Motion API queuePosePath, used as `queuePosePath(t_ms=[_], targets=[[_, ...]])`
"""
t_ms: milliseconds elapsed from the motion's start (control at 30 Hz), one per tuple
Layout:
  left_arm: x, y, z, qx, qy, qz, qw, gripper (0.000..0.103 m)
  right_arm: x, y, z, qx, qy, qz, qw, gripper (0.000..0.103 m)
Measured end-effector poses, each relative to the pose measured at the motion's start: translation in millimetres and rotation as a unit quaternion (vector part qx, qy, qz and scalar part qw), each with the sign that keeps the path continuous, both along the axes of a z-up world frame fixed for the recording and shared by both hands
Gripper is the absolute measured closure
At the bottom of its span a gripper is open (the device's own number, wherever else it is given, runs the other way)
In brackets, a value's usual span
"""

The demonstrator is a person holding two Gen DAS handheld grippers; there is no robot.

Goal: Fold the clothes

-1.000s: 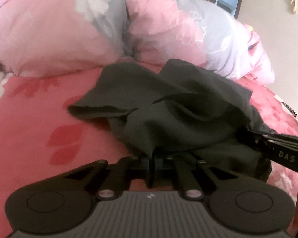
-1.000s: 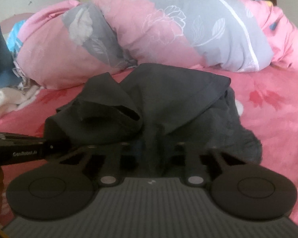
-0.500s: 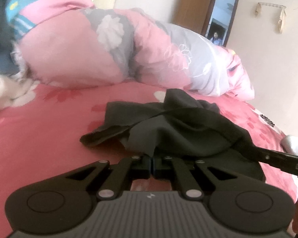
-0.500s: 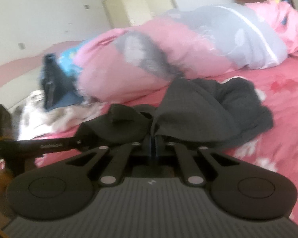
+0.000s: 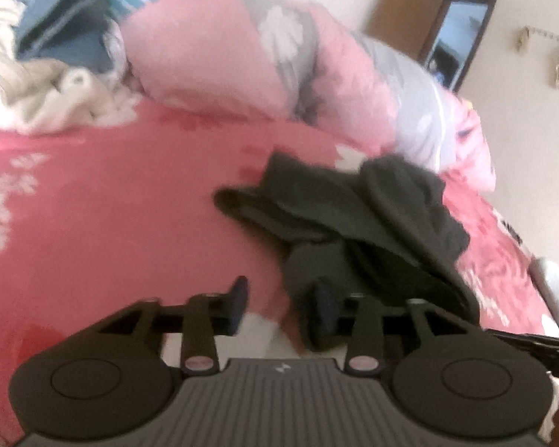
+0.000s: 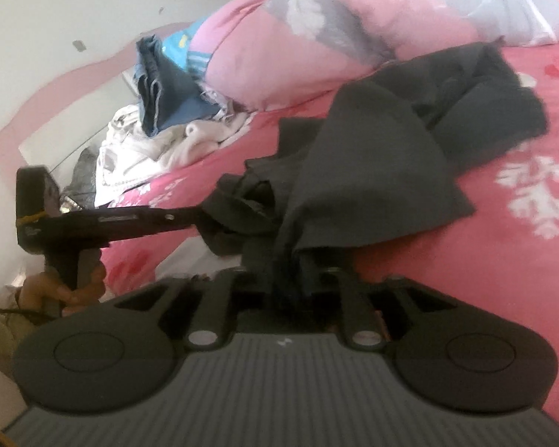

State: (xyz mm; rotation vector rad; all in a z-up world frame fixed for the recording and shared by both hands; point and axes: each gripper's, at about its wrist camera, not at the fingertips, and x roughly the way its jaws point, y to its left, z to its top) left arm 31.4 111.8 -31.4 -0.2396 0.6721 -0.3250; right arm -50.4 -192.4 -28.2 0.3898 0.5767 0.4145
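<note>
A dark grey garment (image 5: pixel 357 219) lies crumpled on the pink flowered bedsheet (image 5: pixel 111 223). My left gripper (image 5: pixel 281 300) is open; the cloth's near edge hangs against its right finger (image 5: pixel 324 298) and nothing sits between the fingers. In the right wrist view, my right gripper (image 6: pixel 285 279) is shut on a bunched fold of the dark grey garment (image 6: pixel 361 171), which fans out away from it across the bed. The left gripper (image 6: pixel 205 219), held by a hand (image 6: pixel 63 290), points at the cloth's left edge there.
A rolled pink and grey quilt (image 5: pixel 242 56) runs along the far side of the bed. A heap of white and blue clothes (image 6: pixel 160 126) sits at the far left by the headboard. A wall and a dark doorway (image 5: pixel 458 41) stand to the right.
My left gripper has opened and let go of the garment, drawing back toward the left. The right gripper keeps its hold and has pulled the cloth out longer.
</note>
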Motion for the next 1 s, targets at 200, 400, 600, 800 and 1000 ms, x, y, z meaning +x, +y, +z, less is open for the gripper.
queuePosePath(t_ms=[200, 400, 600, 800, 1000], targets=[[22.8, -3.0, 6.9, -0.001, -0.028, -0.001, 0.9996, 0.049, -0.1, -30.4, 17.8, -0.002, -0.031, -0.048, 0.998, 0.031], [70.6, -35.3, -9.5, 0.035, -0.041, -0.036, 0.9979, 0.047, 54.7, -17.6, 37.5, -0.041, -0.062, -0.073, 0.995, 0.017], [101.1, -45.2, -39.3, 0.048, -0.024, -0.049, 0.9974, 0.047, 140.8, 15.8, 35.6, -0.083, -0.043, -0.080, 0.992, 0.009], [104.6, -34.8, -59.8, 0.033, -0.009, -0.056, 0.9978, 0.047, 213.3, 43.2, 3.3, -0.148, 0.019, -0.077, 0.986, 0.009], [103.2, -30.7, -62.5, 0.022, -0.011, -0.056, 0.9981, 0.047, 216.1, 29.6, -20.6, -0.109, 0.069, -0.074, 0.989, 0.096]])
